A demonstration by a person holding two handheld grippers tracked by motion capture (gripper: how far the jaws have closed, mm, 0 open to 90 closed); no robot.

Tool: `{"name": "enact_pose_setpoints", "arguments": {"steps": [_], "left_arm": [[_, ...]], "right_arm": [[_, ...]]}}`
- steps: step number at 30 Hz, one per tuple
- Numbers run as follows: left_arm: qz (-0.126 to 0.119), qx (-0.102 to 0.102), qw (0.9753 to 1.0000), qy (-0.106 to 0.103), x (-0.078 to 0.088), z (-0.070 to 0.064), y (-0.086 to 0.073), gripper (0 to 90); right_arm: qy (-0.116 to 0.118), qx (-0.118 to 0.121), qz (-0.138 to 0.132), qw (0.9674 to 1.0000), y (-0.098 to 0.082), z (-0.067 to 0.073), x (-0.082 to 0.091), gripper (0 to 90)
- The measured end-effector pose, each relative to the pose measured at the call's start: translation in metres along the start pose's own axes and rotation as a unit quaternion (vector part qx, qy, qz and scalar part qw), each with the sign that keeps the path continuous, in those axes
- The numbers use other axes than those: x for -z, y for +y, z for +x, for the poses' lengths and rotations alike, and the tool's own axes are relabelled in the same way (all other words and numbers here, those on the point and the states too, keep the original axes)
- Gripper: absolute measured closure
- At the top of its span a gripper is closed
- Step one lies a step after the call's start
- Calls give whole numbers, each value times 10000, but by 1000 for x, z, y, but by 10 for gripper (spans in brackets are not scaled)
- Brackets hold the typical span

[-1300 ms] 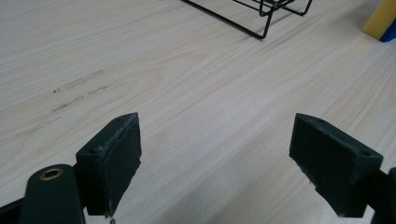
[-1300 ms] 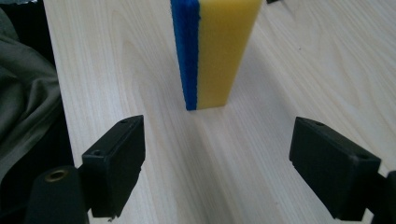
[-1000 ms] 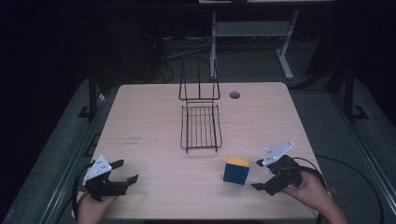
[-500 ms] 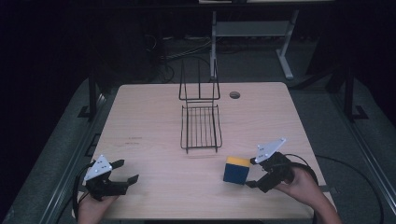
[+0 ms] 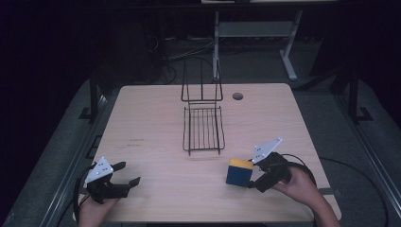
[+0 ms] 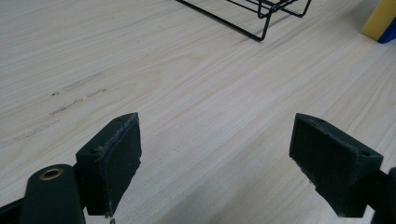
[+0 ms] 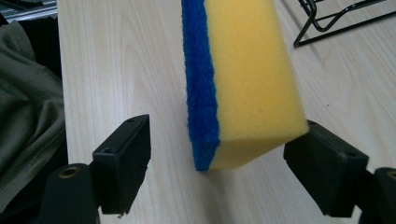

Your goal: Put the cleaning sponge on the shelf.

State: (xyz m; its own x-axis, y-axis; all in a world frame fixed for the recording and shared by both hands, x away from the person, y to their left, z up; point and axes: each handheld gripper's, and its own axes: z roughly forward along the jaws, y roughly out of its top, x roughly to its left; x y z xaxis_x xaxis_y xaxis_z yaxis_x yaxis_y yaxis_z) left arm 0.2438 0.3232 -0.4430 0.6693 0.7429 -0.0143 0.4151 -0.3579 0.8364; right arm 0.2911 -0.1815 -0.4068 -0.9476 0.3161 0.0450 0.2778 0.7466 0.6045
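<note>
The sponge (image 7: 243, 79), yellow with a blue scrub face, stands on edge on the table (image 5: 156, 118) between the 2 jaws of the right gripper (image 5: 251, 176). Those jaws have just been closing; one seems to meet the yellow side, the other stands clear of the blue, likely squaring up for a pinch. Beyond it sits the wire rack (image 5: 203, 127). The left gripper (image 5: 127, 174) rests apart, jaws wide over bare wood.
</note>
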Motion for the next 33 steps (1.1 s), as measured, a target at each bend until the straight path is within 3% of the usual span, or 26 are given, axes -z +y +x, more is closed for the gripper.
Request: {"name": "enact_pose_setpoints", "arguments": {"steps": [33], "left_arm": [[-33,2,10000,-1,1,0,0,163]], "right_arm": [[169,58,98,9998,8,-9,-14,488]]}}
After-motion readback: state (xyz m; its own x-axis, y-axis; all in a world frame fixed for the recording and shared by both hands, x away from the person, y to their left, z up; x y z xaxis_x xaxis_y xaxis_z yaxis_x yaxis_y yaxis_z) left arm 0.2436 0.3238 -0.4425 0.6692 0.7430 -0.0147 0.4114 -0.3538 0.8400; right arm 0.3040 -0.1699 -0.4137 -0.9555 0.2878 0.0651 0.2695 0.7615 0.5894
